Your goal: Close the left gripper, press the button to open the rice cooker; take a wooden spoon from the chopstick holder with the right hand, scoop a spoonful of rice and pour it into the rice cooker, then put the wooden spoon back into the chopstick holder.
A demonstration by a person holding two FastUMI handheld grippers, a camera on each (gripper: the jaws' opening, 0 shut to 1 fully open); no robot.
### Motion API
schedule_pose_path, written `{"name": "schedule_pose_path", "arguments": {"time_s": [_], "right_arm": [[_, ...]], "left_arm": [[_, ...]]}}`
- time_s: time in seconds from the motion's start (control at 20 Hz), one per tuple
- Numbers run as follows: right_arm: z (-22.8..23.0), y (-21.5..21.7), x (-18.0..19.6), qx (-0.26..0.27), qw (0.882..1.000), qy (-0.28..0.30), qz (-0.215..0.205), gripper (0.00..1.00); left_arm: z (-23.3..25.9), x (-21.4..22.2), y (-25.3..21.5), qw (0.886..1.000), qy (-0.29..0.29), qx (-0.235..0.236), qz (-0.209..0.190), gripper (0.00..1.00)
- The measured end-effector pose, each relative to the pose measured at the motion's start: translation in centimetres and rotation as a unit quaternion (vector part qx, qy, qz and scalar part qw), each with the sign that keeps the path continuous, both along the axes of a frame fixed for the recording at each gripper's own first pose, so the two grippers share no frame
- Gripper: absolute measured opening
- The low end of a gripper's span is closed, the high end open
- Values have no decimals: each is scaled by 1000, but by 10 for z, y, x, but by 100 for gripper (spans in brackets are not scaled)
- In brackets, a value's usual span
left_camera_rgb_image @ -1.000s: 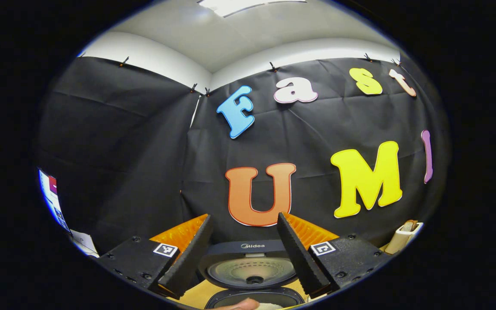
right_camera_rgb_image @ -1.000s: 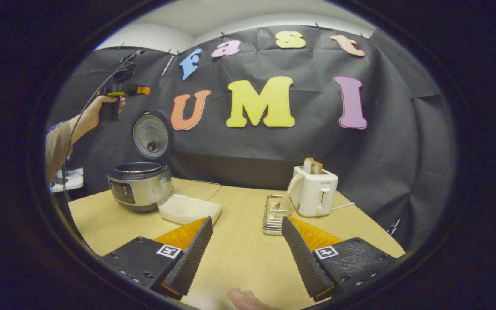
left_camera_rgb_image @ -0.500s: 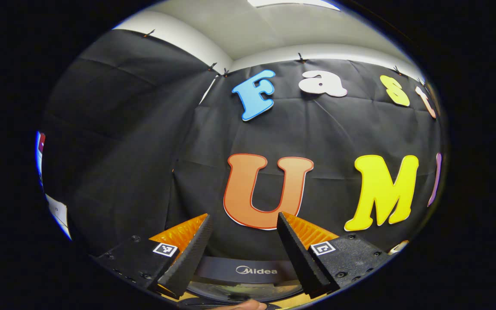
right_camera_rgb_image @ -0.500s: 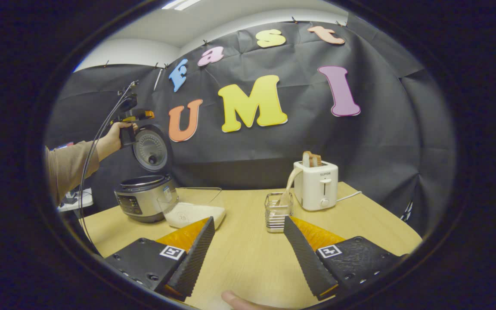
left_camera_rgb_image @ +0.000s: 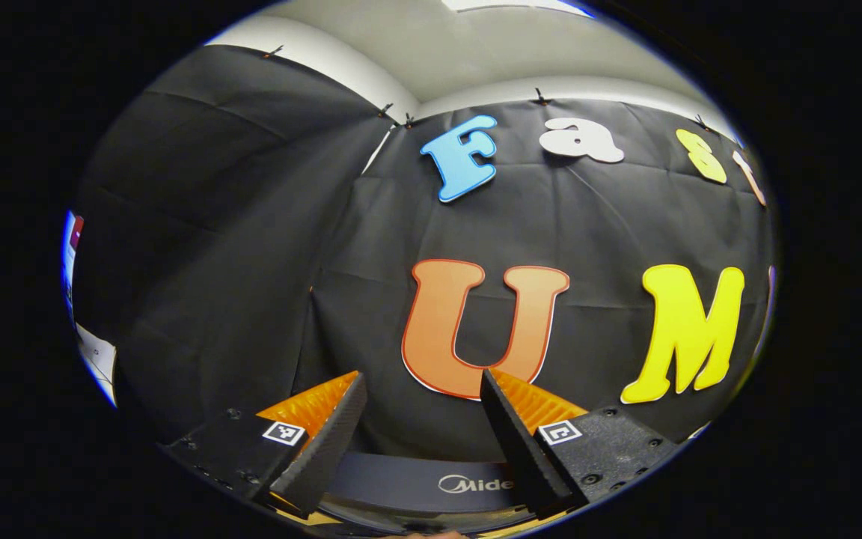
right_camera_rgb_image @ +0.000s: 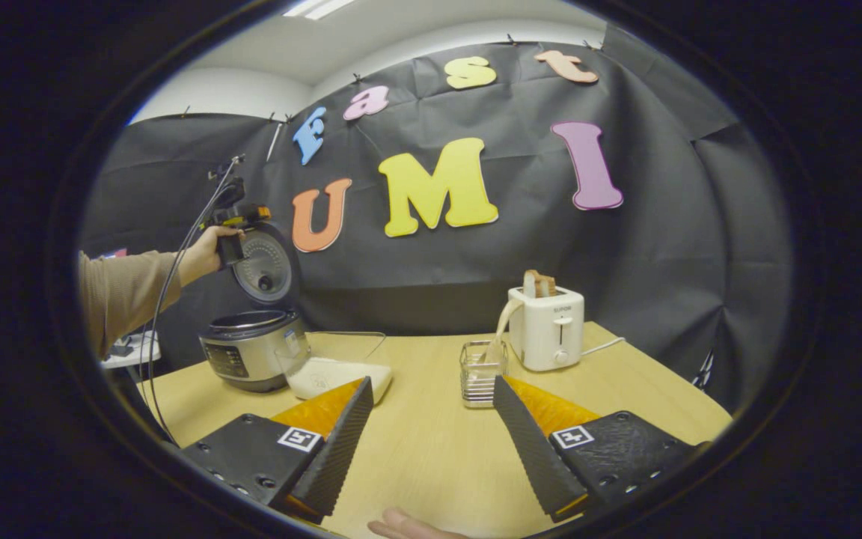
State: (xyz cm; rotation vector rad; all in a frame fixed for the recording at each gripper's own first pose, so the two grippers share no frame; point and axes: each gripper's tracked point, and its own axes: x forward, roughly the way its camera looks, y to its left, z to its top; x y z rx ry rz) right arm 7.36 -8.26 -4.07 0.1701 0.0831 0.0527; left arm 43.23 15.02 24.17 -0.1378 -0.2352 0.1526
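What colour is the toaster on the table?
White; the toaster shows best in the right gripper view.

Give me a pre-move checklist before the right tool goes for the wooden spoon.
1. Cooker lid open: ok, it stands raised above the pot.
2. Spoon in the holder: ok, its handle leans out toward the toaster.
3. Right tool open: ok, its fingers are spread with nothing between them.
4. Path across the table to the holder: ok, nothing stands in the way.
5. Rice tray in place beside the cooker: ok.
6. Left tool away from the pot: cannot tell, it hangs by the lid.
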Motion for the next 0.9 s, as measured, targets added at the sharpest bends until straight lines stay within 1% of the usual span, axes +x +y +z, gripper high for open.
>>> {"name": "schedule_pose_path", "arguments": {"time_s": [0.05,0.2,0.25,0.3,0.35,0.4,0.45,0.5,0.55,0.6,0.65,0.7,0.75,0.8,0.85,0.9], "right_arm": [[4,3,-3,0,1000,-5,1,96],[16,11,-15,-5,1000,-20,2,96],[19,15,-20,-7,1000,-22,2,92],[22,20,-26,-8,1000,-24,4,92],[28,24,-37,-8,1000,-28,10,96],[31,28,-43,-9,999,-32,13,96],[34,32,-48,-11,999,-35,13,96],[37,35,-53,-13,999,-36,12,96],[40,38,-59,-15,999,-38,12,96],[43,42,-67,-15,999,-40,11,96],[44,45,-73,-16,999,-39,10,96],[46,50,-80,-14,999,-39,11,96],[46,54,-87,-12,999,-38,13,93],[46,58,-95,-10,999,-36,16,91],[47,63,-102,-8,999,-36,20,95],[54,63,-111,-7,999,-37,24,96]], "left_arm": [[-2,1,-1,1000,7,-3,-5,98],[-9,-11,-4,999,25,15,-16,99],[-11,-17,-4,999,28,22,-17,99],[-14,-22,-5,999,33,27,-19,99],[-14,-29,-4,999,31,31,-16,99],[-15,-34,-5,999,33,34,-12,100],[-15,-41,-5,999,30,38,-9,92],[-18,-46,-7,998,32,47,-11,99],[-20,-52,-9,998,31,55,-10,90],[-23,-58,-12,998,34,60,-10,94],[-24,-65,-12,997,32,63,-7,90],[-27,-71,-14,997,34,65,-9,89],[-32,-78,-16,997,35,64,-12,95],[-36,-85,-18,997,39,66,-16,89],[-41,-92,-20,997,42,67,-21,89],[-48,-99,-23,996,48,71,-28,89]]}}
